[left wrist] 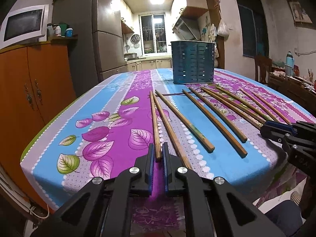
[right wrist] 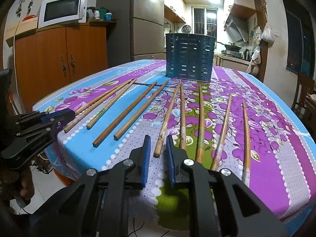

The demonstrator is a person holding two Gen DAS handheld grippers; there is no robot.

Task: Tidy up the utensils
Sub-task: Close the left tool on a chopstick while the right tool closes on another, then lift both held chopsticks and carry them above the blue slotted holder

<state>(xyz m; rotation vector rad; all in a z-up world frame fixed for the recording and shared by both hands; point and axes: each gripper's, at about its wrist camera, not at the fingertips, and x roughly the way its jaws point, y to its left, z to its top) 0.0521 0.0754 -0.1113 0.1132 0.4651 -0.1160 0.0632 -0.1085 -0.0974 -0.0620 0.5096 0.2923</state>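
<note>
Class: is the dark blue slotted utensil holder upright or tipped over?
Upright: the dark blue slotted metal utensil holder stands on its base on the floral tablecloth, rim uppermost.

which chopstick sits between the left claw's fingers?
The leftmost chopstick: its near end lies between the left claw fingers; the rest lie further right.

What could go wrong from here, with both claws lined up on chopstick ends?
1. The left claw straddles the leftmost chopstick, whose neighbour lies almost against it; closing may pinch or drag both.
2. The right claw brackets only the near tip of a chopstick; held so far back, it could droop or pivot on lifting.
3. The slotted holder stands beyond the sticks; a tilted stick may strike its rim.
</note>
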